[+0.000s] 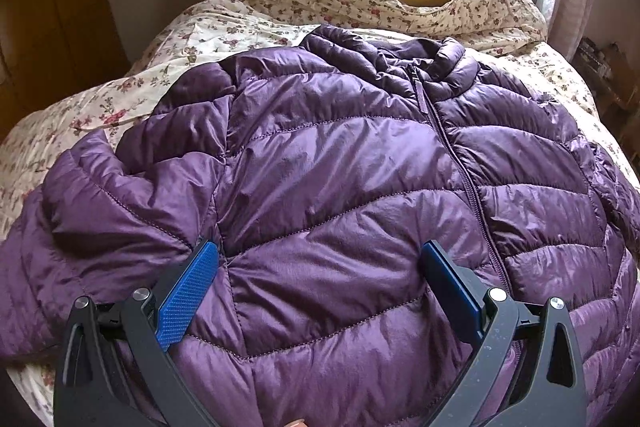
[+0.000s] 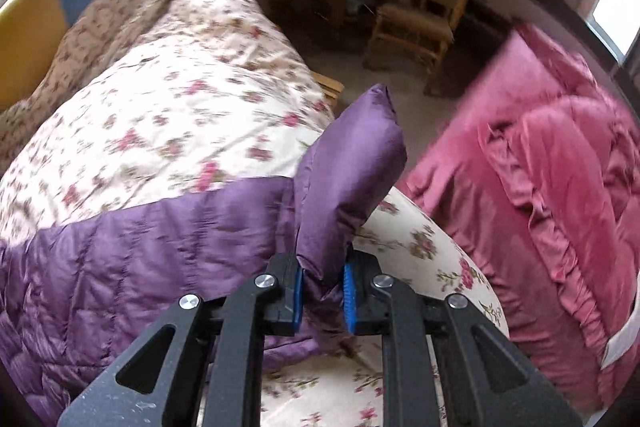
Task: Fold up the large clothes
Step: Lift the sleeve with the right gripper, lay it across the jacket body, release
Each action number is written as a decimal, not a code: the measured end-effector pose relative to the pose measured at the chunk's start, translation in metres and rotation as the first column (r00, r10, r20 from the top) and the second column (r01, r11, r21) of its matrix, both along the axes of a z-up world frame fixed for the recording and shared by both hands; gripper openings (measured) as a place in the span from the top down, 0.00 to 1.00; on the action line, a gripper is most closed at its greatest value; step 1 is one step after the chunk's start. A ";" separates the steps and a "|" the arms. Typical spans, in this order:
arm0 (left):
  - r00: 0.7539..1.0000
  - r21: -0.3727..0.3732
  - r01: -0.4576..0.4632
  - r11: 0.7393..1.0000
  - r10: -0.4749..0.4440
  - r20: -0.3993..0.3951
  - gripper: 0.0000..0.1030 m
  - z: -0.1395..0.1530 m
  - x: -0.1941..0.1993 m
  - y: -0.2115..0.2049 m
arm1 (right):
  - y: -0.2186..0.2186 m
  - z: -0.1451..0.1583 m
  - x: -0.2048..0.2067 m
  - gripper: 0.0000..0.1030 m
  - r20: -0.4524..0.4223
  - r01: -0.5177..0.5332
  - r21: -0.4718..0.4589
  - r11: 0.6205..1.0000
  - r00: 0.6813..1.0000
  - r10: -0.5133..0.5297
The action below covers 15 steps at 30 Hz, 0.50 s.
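Purple jacket [image 1: 340, 163] lies flat, zipped, on the bed [image 1: 120, 95]. Right gripper [image 2: 322, 289] is clamped on a sleeve end [image 2: 348, 163], likely to fold it inward; left gripper [image 1: 320, 267] hovers with jaws wide apart over the front, holding nothing.

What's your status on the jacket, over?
Left gripper open over purple jacket. Right gripper shut on its sleeve end. Nothing in the way.

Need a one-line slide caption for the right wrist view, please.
Right gripper shut on the purple jacket's sleeve end, raised above the floral quilt.
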<state>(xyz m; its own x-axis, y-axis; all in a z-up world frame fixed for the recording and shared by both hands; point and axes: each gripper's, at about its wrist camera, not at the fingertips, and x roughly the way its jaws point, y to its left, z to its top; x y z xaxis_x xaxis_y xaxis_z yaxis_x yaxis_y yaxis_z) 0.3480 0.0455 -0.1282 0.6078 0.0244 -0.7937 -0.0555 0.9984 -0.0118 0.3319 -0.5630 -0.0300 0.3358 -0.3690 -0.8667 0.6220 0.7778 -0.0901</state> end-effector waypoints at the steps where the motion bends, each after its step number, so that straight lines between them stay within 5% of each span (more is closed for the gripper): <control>1: 1.000 -0.001 0.001 1.000 -0.001 -0.001 0.03 0.000 -0.001 0.000 | 0.012 0.003 0.004 0.86 0.003 -0.036 -0.019 0.999 0.999 0.036; 15: 1.000 -0.016 0.019 1.000 -0.019 0.008 0.03 0.007 -0.016 0.007 | 0.136 0.001 0.032 0.87 -0.041 -0.354 -0.154 0.922 0.935 0.352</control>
<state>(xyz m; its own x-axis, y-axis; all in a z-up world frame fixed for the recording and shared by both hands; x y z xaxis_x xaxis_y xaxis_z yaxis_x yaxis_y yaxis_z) 0.3319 0.0526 -0.1215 0.6143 -0.0003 -0.7891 -0.0360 0.9989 -0.0284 0.3637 -0.4274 -0.0292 0.4589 -0.3592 -0.8127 0.3077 0.9223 -0.2339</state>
